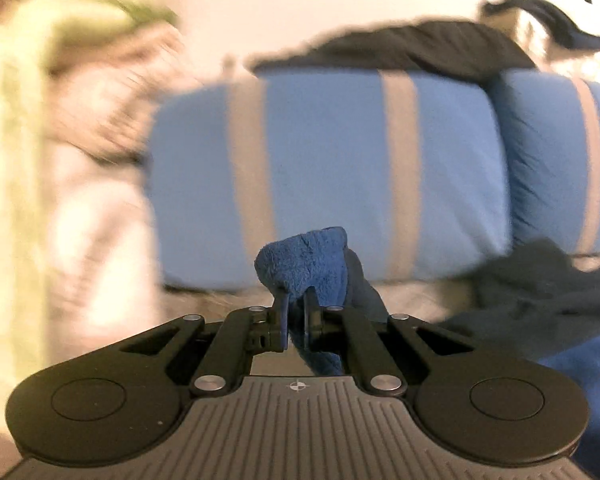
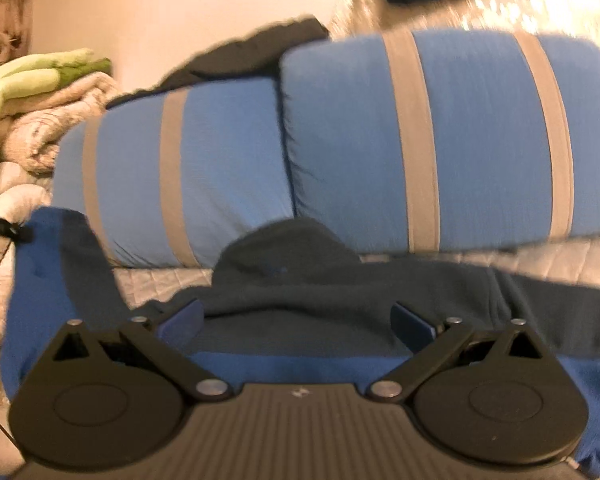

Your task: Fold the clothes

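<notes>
My left gripper (image 1: 296, 298) is shut on a bunched corner of a blue fleece garment (image 1: 306, 264), held up above the bed. The same blue fleece (image 2: 36, 288) spreads across the bed in the right wrist view, with a dark grey garment (image 2: 300, 292) lying over it. My right gripper (image 2: 298, 312) is open, its jaws wide apart just above the dark grey garment, holding nothing. The left wrist view is motion-blurred.
Two blue pillows with grey stripes (image 2: 440, 140) (image 2: 180, 168) stand against the wall behind the clothes. A dark garment (image 1: 400, 48) lies on top of them. A pile of beige and green blankets (image 2: 32, 96) sits at the left. A quilted cream bedspread (image 2: 540, 260) covers the bed.
</notes>
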`<move>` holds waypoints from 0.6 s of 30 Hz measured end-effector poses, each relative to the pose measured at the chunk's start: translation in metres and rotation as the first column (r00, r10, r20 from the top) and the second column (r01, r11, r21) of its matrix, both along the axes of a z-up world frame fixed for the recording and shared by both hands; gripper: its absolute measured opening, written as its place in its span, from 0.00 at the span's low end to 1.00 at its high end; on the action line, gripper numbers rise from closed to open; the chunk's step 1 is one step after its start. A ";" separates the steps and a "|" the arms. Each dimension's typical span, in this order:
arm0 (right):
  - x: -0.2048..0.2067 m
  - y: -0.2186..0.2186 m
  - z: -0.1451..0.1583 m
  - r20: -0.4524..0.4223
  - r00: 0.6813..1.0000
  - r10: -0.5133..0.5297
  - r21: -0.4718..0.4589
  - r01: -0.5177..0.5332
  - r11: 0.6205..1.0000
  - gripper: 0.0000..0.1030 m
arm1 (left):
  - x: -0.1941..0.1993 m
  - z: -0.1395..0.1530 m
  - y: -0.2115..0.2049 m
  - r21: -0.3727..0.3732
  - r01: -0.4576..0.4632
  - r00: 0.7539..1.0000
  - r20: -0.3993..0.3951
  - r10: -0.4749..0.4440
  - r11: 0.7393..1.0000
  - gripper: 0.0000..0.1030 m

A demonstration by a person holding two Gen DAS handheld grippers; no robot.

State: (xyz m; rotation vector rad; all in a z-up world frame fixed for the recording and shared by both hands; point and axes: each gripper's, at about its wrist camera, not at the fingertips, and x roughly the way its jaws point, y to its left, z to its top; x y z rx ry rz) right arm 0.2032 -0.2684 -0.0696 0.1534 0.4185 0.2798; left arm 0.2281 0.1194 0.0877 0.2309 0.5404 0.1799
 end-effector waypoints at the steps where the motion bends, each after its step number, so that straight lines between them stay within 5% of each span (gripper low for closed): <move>1: -0.007 0.003 0.004 0.050 0.999 0.000 -0.024 0.001 1.000 1.00 | -0.010 0.007 0.009 0.030 -0.025 0.999 0.032 0.024 0.999 0.07; 4: -0.037 0.016 0.014 0.272 0.962 -0.032 -0.128 0.069 0.989 1.00 | -0.036 0.024 0.036 0.119 -0.115 0.989 0.111 0.102 0.986 0.07; 8: -0.072 0.035 0.021 0.545 0.837 -0.055 -0.251 0.225 0.941 1.00 | -0.075 0.032 0.084 0.174 -0.277 0.946 0.224 0.236 0.945 0.07; 13: -0.071 0.038 0.023 0.500 0.866 0.002 -0.261 0.149 0.954 1.00 | -0.143 -0.024 0.159 0.046 -0.566 0.801 0.268 0.536 0.823 0.07; 18: -0.076 0.043 0.024 0.541 0.841 -0.029 -0.267 0.204 0.942 1.00 | -0.169 -0.129 0.210 0.088 -0.703 0.711 0.062 0.700 0.706 0.07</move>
